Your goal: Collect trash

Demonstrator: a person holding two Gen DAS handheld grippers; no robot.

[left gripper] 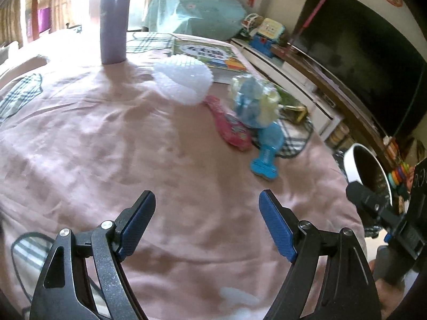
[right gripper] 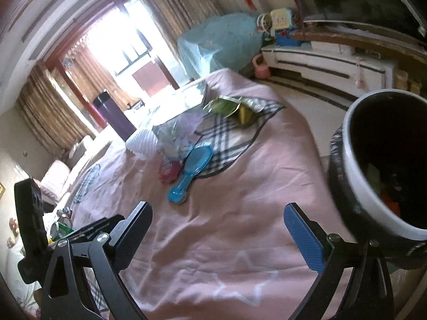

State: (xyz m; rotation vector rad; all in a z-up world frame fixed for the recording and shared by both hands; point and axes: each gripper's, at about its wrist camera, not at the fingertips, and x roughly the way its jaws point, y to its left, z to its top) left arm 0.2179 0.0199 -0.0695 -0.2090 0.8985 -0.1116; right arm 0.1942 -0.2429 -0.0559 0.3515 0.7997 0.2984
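Note:
A pink bedspread [left gripper: 93, 146] carries a cluster of litter: a white foam net [left gripper: 184, 80], a pink wrapper [left gripper: 229, 128], a crumpled clear-blue plastic wrapper [left gripper: 254, 104] and a green-yellow packet [right gripper: 234, 108]. A white-rimmed trash bin [right gripper: 384, 165] with a dark liner stands beside the bed at the right; it also shows in the left wrist view [left gripper: 368, 168]. My left gripper [left gripper: 206, 213] is open and empty above the bedspread, short of the litter. My right gripper [right gripper: 217, 226] is open and empty, with the bin just to its right.
A blue hairbrush [left gripper: 267, 154] lies by the wrappers. A purple bottle [left gripper: 113, 18] stands upright at the far side, next to a picture book [left gripper: 208, 53]. A white TV cabinet [right gripper: 320, 61] and dark TV [left gripper: 360, 53] line the right wall.

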